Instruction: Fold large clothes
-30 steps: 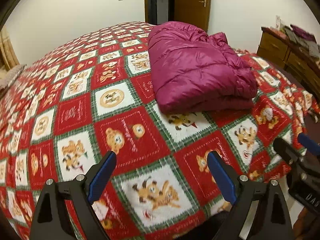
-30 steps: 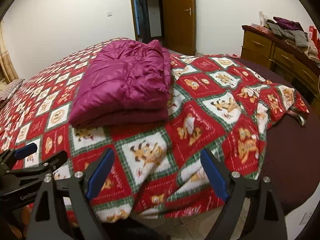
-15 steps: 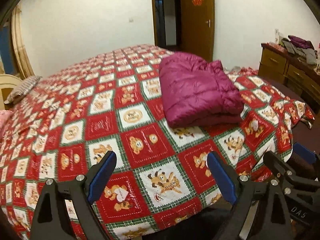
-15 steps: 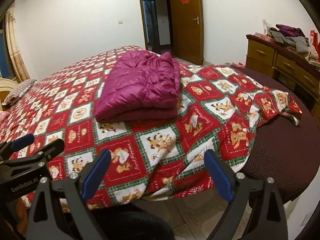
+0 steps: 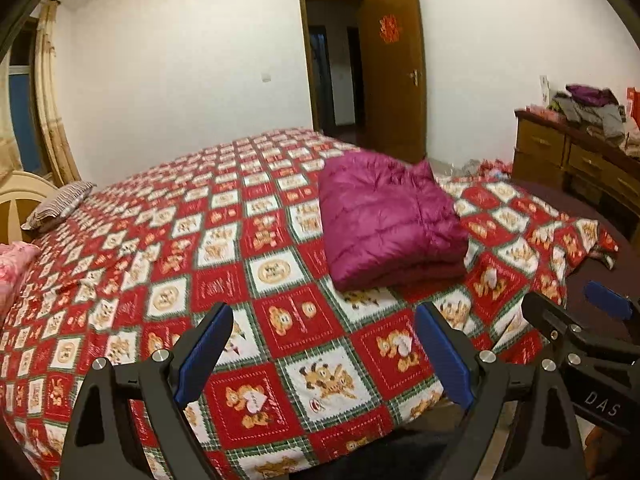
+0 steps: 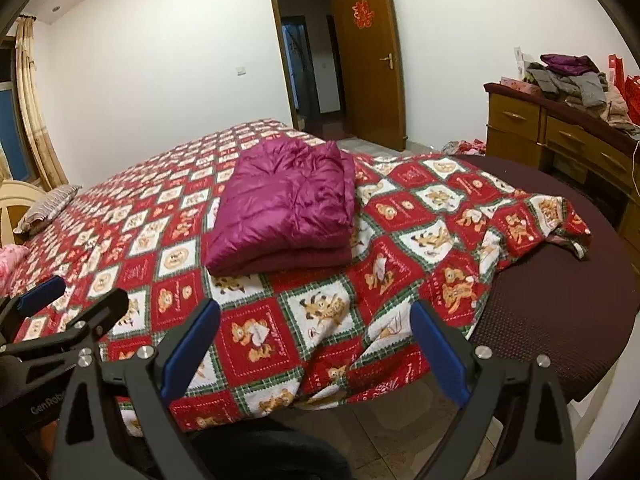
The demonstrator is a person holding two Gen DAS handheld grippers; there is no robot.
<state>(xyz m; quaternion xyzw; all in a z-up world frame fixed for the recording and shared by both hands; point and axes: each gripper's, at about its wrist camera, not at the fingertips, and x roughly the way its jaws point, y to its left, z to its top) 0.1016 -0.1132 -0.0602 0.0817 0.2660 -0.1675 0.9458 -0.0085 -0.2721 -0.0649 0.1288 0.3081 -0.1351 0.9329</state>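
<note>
A magenta puffer jacket (image 5: 384, 220) lies folded into a thick rectangle on the red, white and green bear-print bedspread (image 5: 168, 264); it also shows in the right wrist view (image 6: 288, 208). My left gripper (image 5: 324, 356) is open and empty, held back from the bed's near edge, well short of the jacket. My right gripper (image 6: 316, 348) is open and empty too, over the bedspread's near edge. Each gripper shows at the side of the other's view.
The bedspread (image 6: 460, 216) bunches at the right, baring a dark brown mattress (image 6: 560, 304). A wooden dresser (image 6: 560, 140) piled with clothes (image 6: 572, 76) stands at the right. An open door (image 6: 368, 60) is behind. Pillows (image 5: 60, 204) lie far left. Tiled floor (image 6: 400, 432) is below.
Both grippers have drawn back and risen from the bed, so the jacket looks smaller and farther off. Both stayed open. The jacket has not moved.
</note>
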